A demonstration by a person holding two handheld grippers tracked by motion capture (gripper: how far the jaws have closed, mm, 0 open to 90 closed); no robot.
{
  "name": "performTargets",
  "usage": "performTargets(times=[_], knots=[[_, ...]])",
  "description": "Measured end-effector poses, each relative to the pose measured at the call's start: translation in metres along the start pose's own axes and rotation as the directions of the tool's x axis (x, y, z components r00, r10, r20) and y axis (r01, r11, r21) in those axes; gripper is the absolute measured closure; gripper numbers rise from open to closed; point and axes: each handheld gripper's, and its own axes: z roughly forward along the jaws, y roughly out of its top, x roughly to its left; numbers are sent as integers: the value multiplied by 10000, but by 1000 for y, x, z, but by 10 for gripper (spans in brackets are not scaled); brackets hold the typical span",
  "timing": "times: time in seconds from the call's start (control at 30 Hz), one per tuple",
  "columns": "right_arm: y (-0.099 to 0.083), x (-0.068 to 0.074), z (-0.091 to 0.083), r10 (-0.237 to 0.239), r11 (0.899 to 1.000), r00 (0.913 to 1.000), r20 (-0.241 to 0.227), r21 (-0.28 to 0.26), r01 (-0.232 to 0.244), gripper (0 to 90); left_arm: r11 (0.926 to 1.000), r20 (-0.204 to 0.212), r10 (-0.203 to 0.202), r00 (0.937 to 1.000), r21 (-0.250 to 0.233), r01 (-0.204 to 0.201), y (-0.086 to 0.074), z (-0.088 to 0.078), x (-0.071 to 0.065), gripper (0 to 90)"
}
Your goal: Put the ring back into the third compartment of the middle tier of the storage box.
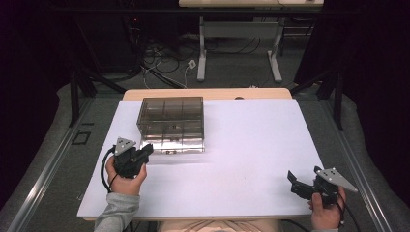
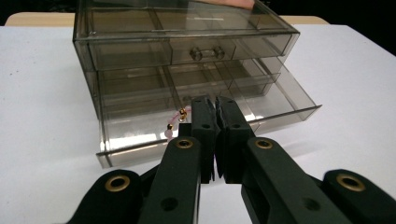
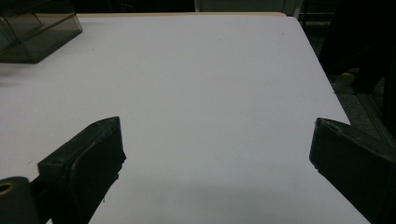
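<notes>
Left gripper (image 2: 215,105) clenched at pulled-out bottom drawer (image 2: 280,105) of smoky box (image 1: 171,122), beads (image 2: 176,122) just beside its tips. Right gripper (image 3: 217,144) released, over bare table (image 3: 201,74).

Black two-jaw left gripper (image 1: 145,153): brass-ringed screw holes behind the jaws, grey three-cornered plate on top, black cable looping off the rear. Right gripper (image 1: 295,181): same black build, same plate. Grey sleeve (image 1: 117,212) on left forearm.
</notes>
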Motion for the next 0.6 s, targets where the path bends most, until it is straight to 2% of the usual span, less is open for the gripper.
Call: performTargets(times=[0.2,0.6], knots=[[0,0,1,30,10000,10000,-34,-54,-31,26,10000,132,-72,9999,-21,72,7,3,-3,871],[-1,-1,1,59,10000,9999,-82,18,-59,27,9999,239,170,9996,-6,-170,21,12,-13,871]])
